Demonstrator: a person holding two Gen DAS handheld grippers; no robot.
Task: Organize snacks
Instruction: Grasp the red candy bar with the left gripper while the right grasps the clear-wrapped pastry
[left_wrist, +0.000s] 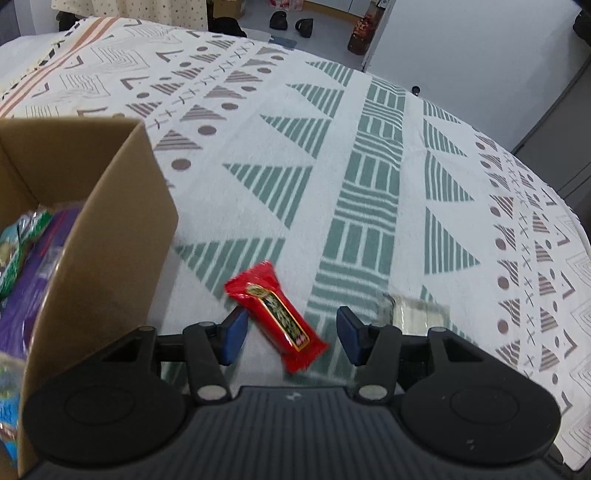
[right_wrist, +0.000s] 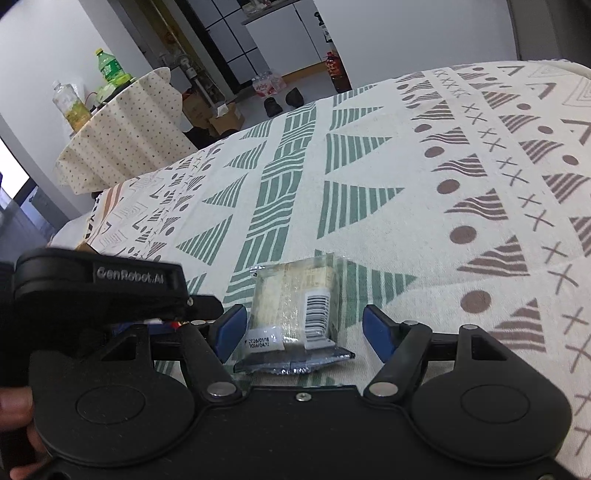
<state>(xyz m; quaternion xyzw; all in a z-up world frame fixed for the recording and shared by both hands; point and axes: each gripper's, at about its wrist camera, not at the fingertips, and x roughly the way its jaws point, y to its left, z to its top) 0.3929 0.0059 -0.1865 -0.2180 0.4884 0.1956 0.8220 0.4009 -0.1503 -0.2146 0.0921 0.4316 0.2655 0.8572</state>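
A red snack bar (left_wrist: 277, 316) lies slanted on the patterned cloth, between the blue pads of my open left gripper (left_wrist: 291, 338); neither pad touches it. A brown cardboard box (left_wrist: 110, 236) stands at the left, holding purple and green snack packets (left_wrist: 26, 258). A clear-wrapped pale snack with a barcode label (right_wrist: 295, 310) lies on the cloth between the pads of my open right gripper (right_wrist: 306, 332), apart from both. The same clear packet (left_wrist: 417, 314) shows blurred at the right in the left wrist view. The left gripper's body (right_wrist: 99, 284) appears at the left of the right wrist view.
The table is covered by a cream cloth with green and brown patterns (left_wrist: 369, 166). A small table with a dotted cloth and bottles (right_wrist: 122, 129) stands behind. Shoes (left_wrist: 291, 22) and boxes lie on the floor. A hand (right_wrist: 14, 406) holds the right gripper's handle.
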